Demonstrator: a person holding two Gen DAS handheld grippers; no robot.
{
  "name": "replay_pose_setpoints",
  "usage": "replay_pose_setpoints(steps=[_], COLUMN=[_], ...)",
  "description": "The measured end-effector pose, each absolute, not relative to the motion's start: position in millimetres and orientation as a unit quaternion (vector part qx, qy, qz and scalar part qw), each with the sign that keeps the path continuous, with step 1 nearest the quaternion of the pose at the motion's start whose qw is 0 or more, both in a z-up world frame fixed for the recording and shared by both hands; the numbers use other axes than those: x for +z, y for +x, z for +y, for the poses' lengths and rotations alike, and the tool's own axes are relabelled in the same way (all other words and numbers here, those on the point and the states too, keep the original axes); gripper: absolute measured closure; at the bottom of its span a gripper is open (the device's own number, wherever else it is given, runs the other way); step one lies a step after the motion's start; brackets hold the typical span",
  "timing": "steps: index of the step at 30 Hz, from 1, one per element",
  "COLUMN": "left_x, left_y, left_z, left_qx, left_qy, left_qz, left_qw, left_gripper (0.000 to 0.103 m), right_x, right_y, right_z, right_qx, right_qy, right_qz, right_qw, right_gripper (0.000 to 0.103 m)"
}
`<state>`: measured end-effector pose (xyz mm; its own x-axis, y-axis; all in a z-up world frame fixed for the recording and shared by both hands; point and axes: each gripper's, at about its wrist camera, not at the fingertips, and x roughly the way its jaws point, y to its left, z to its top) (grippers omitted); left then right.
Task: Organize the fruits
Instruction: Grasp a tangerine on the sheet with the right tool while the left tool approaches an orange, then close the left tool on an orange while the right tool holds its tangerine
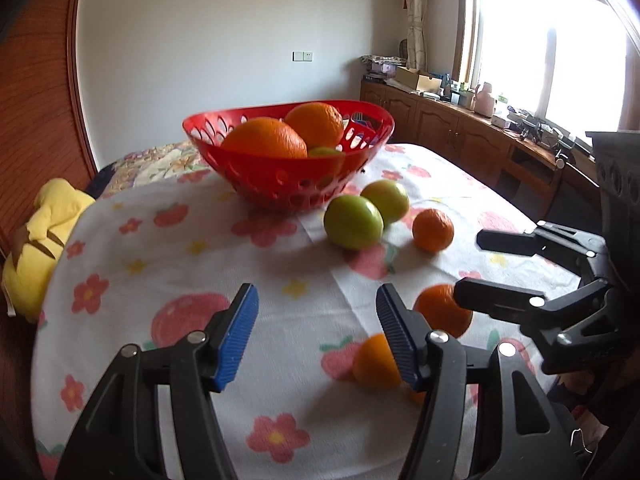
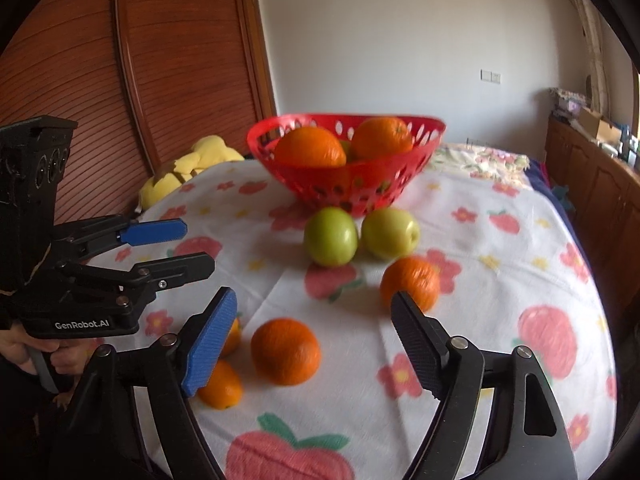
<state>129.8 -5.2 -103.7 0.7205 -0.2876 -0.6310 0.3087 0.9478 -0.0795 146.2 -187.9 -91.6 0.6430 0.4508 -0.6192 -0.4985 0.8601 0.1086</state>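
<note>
1. we note both tools empty: left gripper [image 1: 316,336] jaws apart over bare cloth, right gripper [image 2: 314,344] jaws apart, nothing between the pads.
2. red basket [image 2: 424,152] sits at the far side of the table [image 2: 520,248] and holds two big oranges. loose on the cloth: two green apples [image 2: 330,235] touching each other just in front of it, three small oranges [image 2: 285,350] nearer us.
3. risk, our judgement: round fruit rolls if one pad nudges it first; the nearest orange could run toward the table edge.
4. risk: the two tools work close together and may collide.
5. risk: the light basket may slide or tip when fruit is dropped on its rim.
</note>
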Motion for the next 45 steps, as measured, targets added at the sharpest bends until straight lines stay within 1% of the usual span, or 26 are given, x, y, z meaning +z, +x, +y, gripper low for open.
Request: replay_pose_setpoints(steps=[1, 2, 10, 14, 18, 21, 23, 30, 37, 45], left_x=[-104.9, -106.7, -111.4, -114.1, -116.6, -117.4, -117.3, -119.3, -123.7, -128.1], left_y=[129.2, 128.0, 116.2, 113.2, 111.7, 109.4, 108.7, 108.9, 112.7, 116.8], left_z=[-4.9, -4.4, -3.2, -3.4, -4.4, -8.1, -9.6, -15.3, -19.6, -23.3], left_qx=[-0.162, -0.163, -0.172, -0.171, -0.173, -0.176, -0.178, -0.182, -0.19, -0.202], left_qy=[0.013, 0.01, 0.004, 0.001, -0.001, 0.003, 0.004, 0.007, 0.002, -0.004], left_qz=[0.338, 0.34, 0.344, 0.348, 0.353, 0.353, 0.354, 0.358, 0.365, 0.376], left_qw=[0.927, 0.926, 0.923, 0.922, 0.919, 0.919, 0.918, 0.916, 0.911, 0.904], left_gripper=[0.041, 0.041, 0.04, 0.04, 0.04, 0.04, 0.04, 0.04, 0.04, 0.051], right_x=[-95.1, -97.6, -106.9, -112.3, -114.5, -118.7, -121.5, -116.0, -114.9, -118.8], right_y=[145.8, 145.2, 143.2, 143.0, 143.7, 145.9, 146.9, 144.8, 136.3, 137.0], right_z=[-187.1, -186.2, -182.5, -179.7, -177.8, -176.9, -176.5, -182.3, -189.1, -201.9], right_qx=[0.265, 0.267, 0.271, 0.274, 0.275, 0.279, 0.288, 0.276, 0.245, 0.233], right_qy=[-0.036, -0.037, -0.034, -0.036, -0.04, -0.039, -0.035, -0.027, -0.053, -0.028], right_qz=[0.336, 0.34, 0.347, 0.354, 0.361, 0.372, 0.378, 0.362, 0.338, 0.331], right_qw=[0.903, 0.901, 0.897, 0.893, 0.89, 0.885, 0.879, 0.89, 0.907, 0.914], right_gripper=[0.03, 0.032, 0.035, 0.041, 0.045, 0.049, 0.059, 0.06, 0.06, 0.06])
